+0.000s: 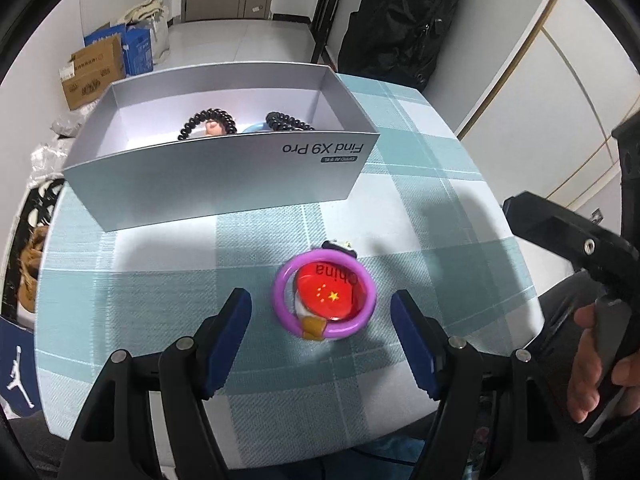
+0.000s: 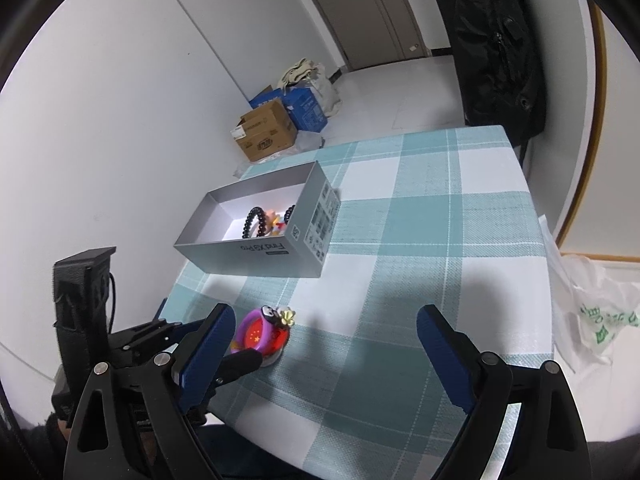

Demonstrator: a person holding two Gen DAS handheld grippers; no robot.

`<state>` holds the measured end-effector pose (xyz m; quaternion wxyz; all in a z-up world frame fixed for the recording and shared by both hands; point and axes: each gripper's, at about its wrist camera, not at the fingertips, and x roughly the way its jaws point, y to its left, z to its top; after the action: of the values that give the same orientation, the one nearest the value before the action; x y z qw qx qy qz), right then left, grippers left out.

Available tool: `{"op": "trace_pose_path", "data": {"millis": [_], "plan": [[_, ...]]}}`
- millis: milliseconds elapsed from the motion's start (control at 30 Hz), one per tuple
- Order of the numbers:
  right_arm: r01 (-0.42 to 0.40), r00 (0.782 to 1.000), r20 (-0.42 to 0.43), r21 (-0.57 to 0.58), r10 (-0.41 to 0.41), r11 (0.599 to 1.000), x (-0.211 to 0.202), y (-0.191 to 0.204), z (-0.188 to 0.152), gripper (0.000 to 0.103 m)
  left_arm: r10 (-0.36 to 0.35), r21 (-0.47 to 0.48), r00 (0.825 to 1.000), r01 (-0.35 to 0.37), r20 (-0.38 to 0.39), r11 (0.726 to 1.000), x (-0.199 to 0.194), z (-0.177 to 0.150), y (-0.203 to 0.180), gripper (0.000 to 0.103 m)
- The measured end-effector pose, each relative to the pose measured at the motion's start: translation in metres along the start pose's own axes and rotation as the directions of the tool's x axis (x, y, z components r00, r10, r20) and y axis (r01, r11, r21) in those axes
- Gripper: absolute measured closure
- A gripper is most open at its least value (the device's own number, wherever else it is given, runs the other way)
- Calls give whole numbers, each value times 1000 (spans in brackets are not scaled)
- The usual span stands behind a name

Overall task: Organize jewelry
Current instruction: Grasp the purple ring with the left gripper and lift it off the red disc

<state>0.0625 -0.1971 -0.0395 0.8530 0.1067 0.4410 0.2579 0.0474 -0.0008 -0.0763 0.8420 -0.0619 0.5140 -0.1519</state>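
A purple ring lies on the checked cloth around a red round badge, with a small black-and-white figure at its far side. My left gripper is open, its blue pads standing either side of the ring without touching it. Beyond stands an open silver box holding black spiral hair ties and small trinkets. In the right wrist view my right gripper is open wide over bare cloth, just right of the purple ring. The silver box lies farther back.
A teal plaid cloth covers the table. A hand grips the right tool's black body at the right edge. A white plastic bag hangs off the table's right side. Cardboard boxes and a black bag are beyond.
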Motion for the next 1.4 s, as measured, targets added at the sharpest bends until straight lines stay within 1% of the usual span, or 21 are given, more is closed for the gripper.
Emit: {"op": "trace_pose_path", "data": {"millis": [100,333,433,500,533,567,600,800,933,1200,1400], "plan": [[1,1000,2,-4,-1,1000,-1,1,0,10,-6,-4,1000,6,1,1000,1,0,0,35],[-2,1000,1,-5,2,1000,-1,1,0,10,-50,-23,999,50,-1,998,5,1,3,35],[-3,1000,2,-7,3,1000,-1,2,1,10,-54,-12,999,54,-3,998,6,1,1,36],[-2,1000,1,-8,2,1000,-1,2,0,10,-50,5,999,50,-4,999,7,0,-3,39],[-1,1000,1,-8,1,1000,-1,2,0,10,-41,14,999,41,-7,999,7,0,-3,45],[-2,1000,2,-6,2,1000,-1,2,0,10,-31,21,999,31,-11,999,9,1,-4,54],[-2,1000,2,-5,2,1000,-1,2,1,10,-20,26,1000,21,-16,999,10,1,-4,54],[2,1000,0,-10,-2,1000,-1,3,0,10,-20,35,1000,20,-9,999,8,1,-4,57],[5,1000,-1,-12,-5,1000,0,3,0,10,-35,21,999,35,-3,999,6,3,-2,57],[12,1000,-15,-15,-12,1000,3,4,-3,10,-48,-9,998,48,31,999,-6,7,3,57],[0,999,-39,-27,-1,1000,9,8,-7,10,-61,-37,992,66,113,997,-30,10,10,57]]}}
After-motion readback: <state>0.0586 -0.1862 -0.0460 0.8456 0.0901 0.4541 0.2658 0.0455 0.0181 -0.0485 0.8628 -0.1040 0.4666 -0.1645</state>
